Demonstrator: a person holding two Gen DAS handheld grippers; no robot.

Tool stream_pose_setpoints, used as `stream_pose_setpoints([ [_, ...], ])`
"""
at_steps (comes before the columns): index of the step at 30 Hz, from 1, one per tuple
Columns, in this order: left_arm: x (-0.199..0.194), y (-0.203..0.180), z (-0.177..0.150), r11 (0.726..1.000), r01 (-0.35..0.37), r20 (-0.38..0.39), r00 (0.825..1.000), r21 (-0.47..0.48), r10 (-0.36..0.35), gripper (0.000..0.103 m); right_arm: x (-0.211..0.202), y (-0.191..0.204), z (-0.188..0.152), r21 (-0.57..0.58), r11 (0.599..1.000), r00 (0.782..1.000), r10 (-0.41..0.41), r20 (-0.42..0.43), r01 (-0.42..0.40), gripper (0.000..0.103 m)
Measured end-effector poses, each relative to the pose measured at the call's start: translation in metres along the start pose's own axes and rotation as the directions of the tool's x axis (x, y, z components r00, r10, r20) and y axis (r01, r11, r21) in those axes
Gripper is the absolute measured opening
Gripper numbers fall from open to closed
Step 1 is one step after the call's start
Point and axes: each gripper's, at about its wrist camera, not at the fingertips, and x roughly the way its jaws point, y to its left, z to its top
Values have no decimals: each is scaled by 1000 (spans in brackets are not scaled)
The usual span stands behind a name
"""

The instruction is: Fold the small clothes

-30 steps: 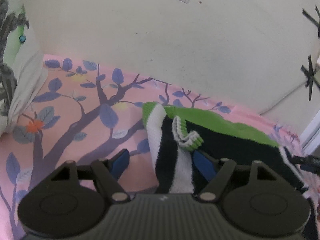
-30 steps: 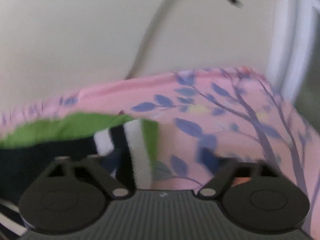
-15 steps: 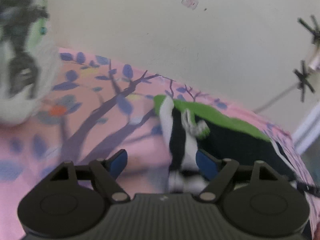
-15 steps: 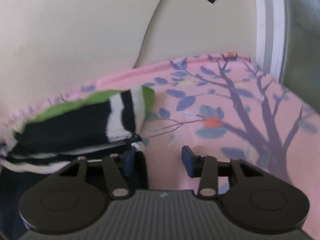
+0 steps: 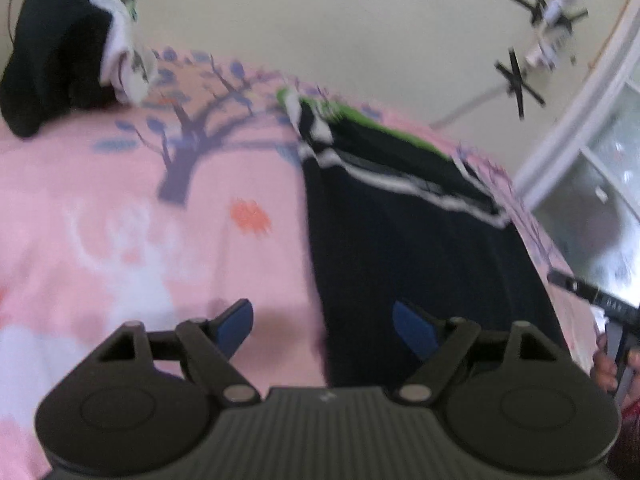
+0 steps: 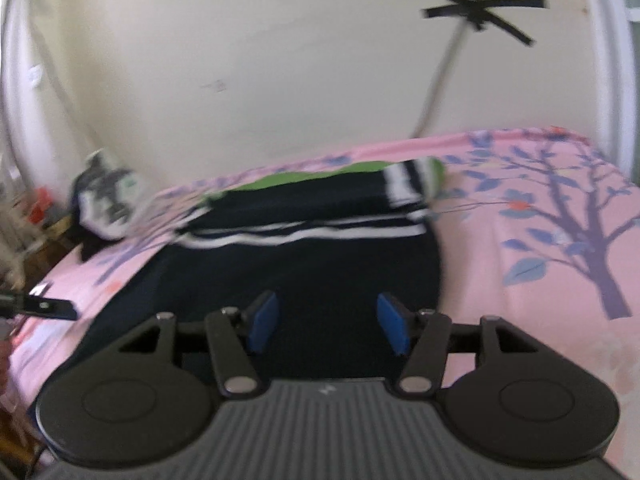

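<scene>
Two views, both softened by motion blur.

Left wrist view: the left gripper (image 5: 323,324) has its blue fingers (image 5: 236,322) spread wide with nothing between them, hovering over the pink sheet (image 5: 120,208) and the near left edge of the sweater (image 5: 404,248). The sweater lies flat on the sheet, dark navy with white stripes and a green band at the far end; its near hem is hidden behind the gripper body. A heap of dark and white clothes (image 5: 64,48) at upper left is cut off by the frame. At the right edge a black tool (image 5: 588,292) carries pale lettering too blurred to read.

Right wrist view: the right gripper (image 6: 328,322) is likewise parted and empty, above the sweater (image 6: 304,264), whose near portion is hidden by the gripper. A sticker (image 6: 35,76) on the wall (image 6: 240,60) at left is illegible.
</scene>
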Motion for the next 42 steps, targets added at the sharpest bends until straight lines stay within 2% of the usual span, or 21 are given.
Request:
stream_pose_setpoints([
  [2,-2,-9,-12,1000,4,-29,1000,20,-4,80,-11,7,-3,-10,1000,1000,24,7,-24,53],
  [5,-10,-28,-30,996,-36,-57,998,78,41,80,-28,10,-9,-10,1000,999,23,23,-23,56],
  [8,-16,-41,-46,994,-37,-73,996,102,45,80,-50,5,-20,6,1000,1000,-7,10,7,56],
  [10,-17,-48,-53,994,-33,-77,996,105,41,76,-63,-5,-27,16,1000,1000,-25,-13,26,56],
  [11,-18,-51,-56,994,-28,-76,996,102,36,62,-70,-10,-31,25,999,999,-33,-22,34,56],
  [12,-17,-55,-58,995,-14,-84,996,101,23,40,-77,-14,-35,36,998,999,-43,-31,44,56],
  [13,-15,-57,-59,995,-4,-92,996,101,13,34,-85,-17,-40,44,998,998,-51,-37,53,56],
  [14,-14,-60,-60,995,-11,-94,995,102,20,18,-91,-21,-43,55,997,997,-56,-44,58,55],
  [17,-24,-57,-60,997,-9,-88,996,80,16,14,-108,-27,-56,99,993,995,-50,-83,58,47],
  [20,-47,-53,-61,998,-19,-55,998,66,23,13,-120,-26,-72,133,991,994,-18,-104,31,47],
  [23,-51,-53,-65,996,-54,-53,997,74,58,13,-117,-29,-87,209,978,990,47,-130,-19,47],
  [25,-45,-53,-69,996,-65,-77,995,67,70,18,-109,-26,-94,220,975,986,63,-157,-27,48],
  [27,-42,-50,-72,997,-57,-99,993,52,62,40,-107,-23,-95,220,974,984,94,-149,-59,47],
  [31,-40,-50,-72,998,-20,-104,994,51,25,55,-102,-17,-93,222,971,978,129,-161,-92,46],
  [33,-38,-49,-70,999,-3,-107,994,32,7,65,-100,-18,-92,239,966,976,142,-165,-100,37],
  [34,-38,-47,-68,1000,15,-111,994,13,-13,69,-99,-19,-93,257,962,977,137,-162,-93,28],
  [35,-39,-46,-67,1000,26,-106,994,-4,-26,79,-97,-19,-94,270,960,980,119,-160,-72,12],
  [36,-41,-43,-64,999,27,-92,995,-18,-29,81,-96,-18,-93,275,960,982,95,-161,-47,7],
  [39,-48,-32,-58,998,3,-65,998,-56,-6,81,-108,-20,-85,270,963,992,41,-120,-7,3],
  [40,-49,-29,-56,998,3,-65,998,-70,-7,81,-115,-20,-80,246,969,995,2,-98,22,3],
  [42,-48,-24,-54,995,10,-77,997,-95,-17,78,-125,-27,-76,248,968,997,-15,-81,35,2],
])
